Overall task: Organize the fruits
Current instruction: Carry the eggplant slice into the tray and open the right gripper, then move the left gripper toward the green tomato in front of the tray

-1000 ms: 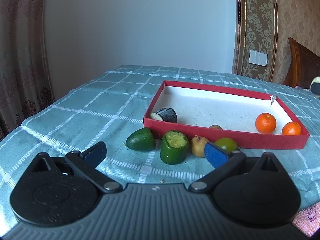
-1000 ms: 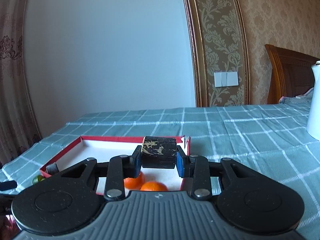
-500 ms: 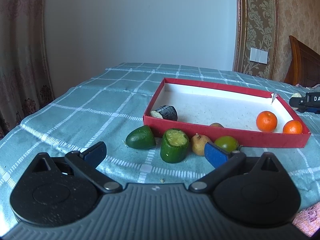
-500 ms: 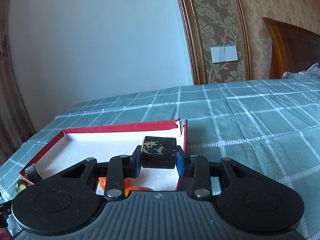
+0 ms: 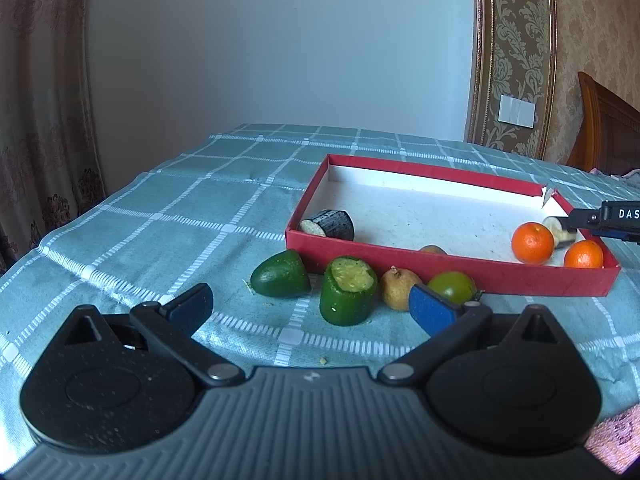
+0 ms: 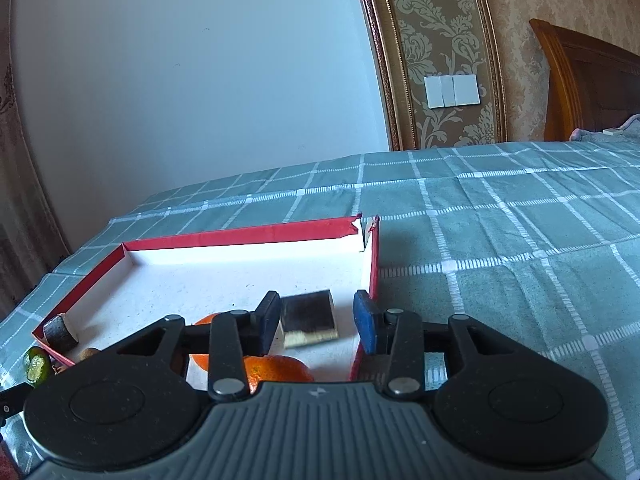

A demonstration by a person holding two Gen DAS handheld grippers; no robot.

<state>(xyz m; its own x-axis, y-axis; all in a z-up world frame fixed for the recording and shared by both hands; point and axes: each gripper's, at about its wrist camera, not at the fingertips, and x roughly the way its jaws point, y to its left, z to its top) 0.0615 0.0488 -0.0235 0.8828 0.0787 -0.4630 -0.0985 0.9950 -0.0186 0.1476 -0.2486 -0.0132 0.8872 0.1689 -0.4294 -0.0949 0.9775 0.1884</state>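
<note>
From the left wrist, the left gripper (image 5: 310, 304) is seen spread wide with nothing between its blue pads, held low over the green checked tablecloth (image 5: 160, 232). Just in front of the near wall of the red tray (image 5: 460, 276), four pieces are lined up on the cloth: a green cut end piece (image 5: 282, 279), an upright green cut chunk (image 5: 349, 290), a brownish fruit (image 5: 398, 288) and a round green fruit (image 5: 454, 287). Inside the tray, a dark cut piece (image 5: 330, 224) is lodged in the near left corner, and two oranges (image 5: 533, 243) are set near the right wall. A second dark piece (image 5: 560, 232) is seen just behind the oranges, below the tip of the right gripper (image 5: 592, 220).

From the right wrist, the right gripper (image 6: 316, 320) is shown over the tray's (image 6: 248, 234) right end with its jaws opening. The dark piece (image 6: 308, 316) is seen blurred between the pads, clear of both, just above the white tray floor. The oranges (image 6: 272, 368) are partly hidden beneath the fingers.
</note>
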